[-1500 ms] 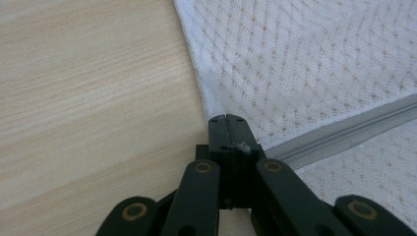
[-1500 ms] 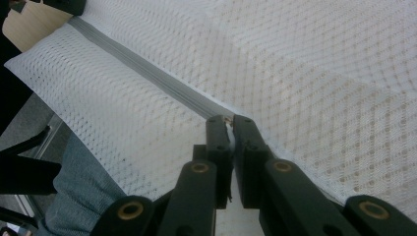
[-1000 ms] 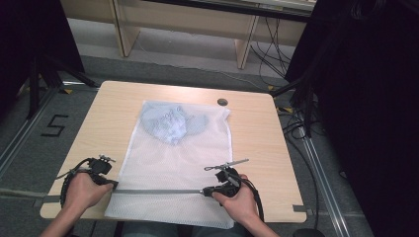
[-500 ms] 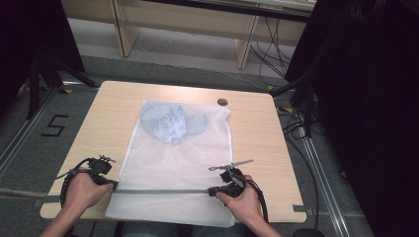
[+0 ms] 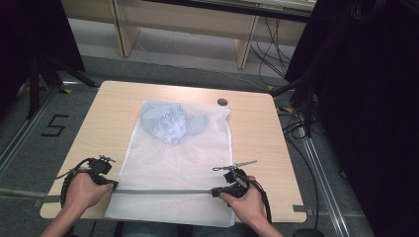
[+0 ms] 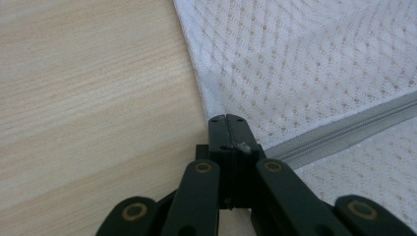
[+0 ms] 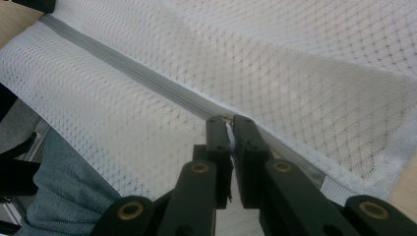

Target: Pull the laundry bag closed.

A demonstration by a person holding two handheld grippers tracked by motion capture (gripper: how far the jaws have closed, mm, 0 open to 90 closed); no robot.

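- White mesh laundry bag (image 5: 173, 168) lies flat mid-table (image 5: 257, 143), its near end hanging over the near edge; a bluish garment (image 5: 170, 123) is bunched at its far end.
- Grey zipper (image 5: 163, 191) runs across, close to the near edge.
- Left gripper (image 6: 227, 120): jaws pressed together, pinching the zipper's left end.
- Right gripper (image 7: 229, 123): jaws nipping the zipper pull (image 7: 228, 132) near the bag's right edge.
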